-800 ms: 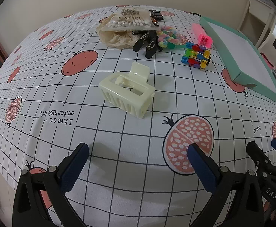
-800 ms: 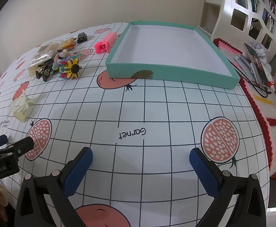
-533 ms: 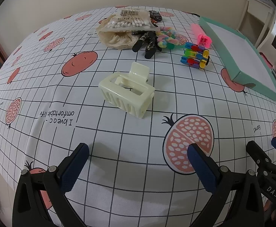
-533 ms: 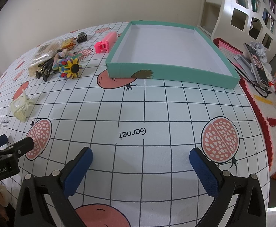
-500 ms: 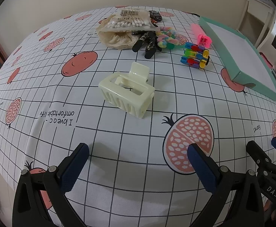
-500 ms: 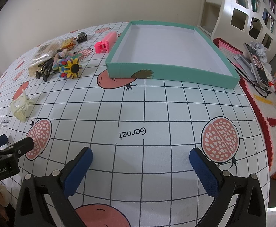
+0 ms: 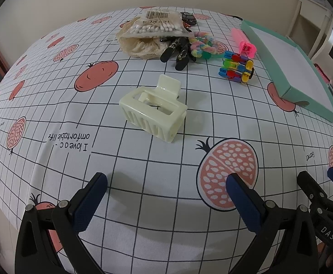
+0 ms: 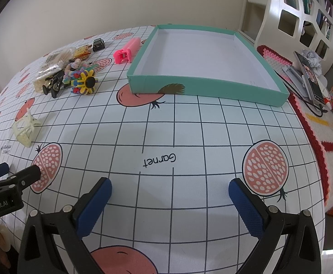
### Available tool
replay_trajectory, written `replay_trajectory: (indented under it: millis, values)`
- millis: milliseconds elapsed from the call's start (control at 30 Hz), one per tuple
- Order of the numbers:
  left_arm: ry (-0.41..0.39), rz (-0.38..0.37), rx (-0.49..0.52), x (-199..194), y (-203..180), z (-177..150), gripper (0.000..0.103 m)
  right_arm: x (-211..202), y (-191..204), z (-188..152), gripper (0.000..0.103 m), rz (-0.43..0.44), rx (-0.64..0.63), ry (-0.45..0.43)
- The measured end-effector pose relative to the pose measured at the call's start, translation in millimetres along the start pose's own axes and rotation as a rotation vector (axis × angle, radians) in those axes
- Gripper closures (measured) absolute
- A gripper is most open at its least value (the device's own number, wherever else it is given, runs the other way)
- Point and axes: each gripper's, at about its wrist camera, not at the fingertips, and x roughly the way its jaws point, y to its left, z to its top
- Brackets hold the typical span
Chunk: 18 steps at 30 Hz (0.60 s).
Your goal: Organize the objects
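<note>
- Straight ahead of my left gripper (image 7: pixel 166 196) sits the cream hair claw (image 7: pixel 154 111), alone on the tablecloth (image 7: pixel 143 173) and well apart from the heap further back. I judge it the easiest first pick, since nothing crowds it.
- My left gripper is spread wide and holds nothing; the claw lies between the lines of the two blue pads (image 7: pixel 90 202), some way beyond them, so a forward reach would bring it between them.
- My right gripper (image 8: pixel 170 202) is just as wide and bare, low over the printed word "Garnet", pointing toward the teal tray (image 8: pixel 203 86). The tray's white floor has nothing in it, so I take it as the place everything should go, and none of the sorting is done.
- The claw is glossy hard plastic, box-shaped with slotted teeth and a flat tab standing up at the back; smooth sides like that may slip under the pads.
- Behind it the clutter touches and overlaps: a crinkly clear bag of cotton swabs (image 7: pixel 157 26) over a lacy beige bundle, black clips (image 7: pixel 178 51), a fuzzy pastel scrunchie (image 7: pixel 203 43).
- Standing apart nearer the tray are a bright ring of plastic links (image 7: pixel 236 67) and a pink clip (image 7: pixel 245 42), just beside the tray's wall.
- The cloth is soft, with grid lines and fruit prints.
</note>
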Motion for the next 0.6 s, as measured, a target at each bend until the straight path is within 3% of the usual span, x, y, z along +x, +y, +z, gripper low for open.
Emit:
replay_trajectory:
  millis: [600]
  values:
    - [0.003,-0.004,-0.019,0.8,3.4,1.9,0.0,-1.3,-1.8,2.9,0.0,0.0,0.004,0.024]
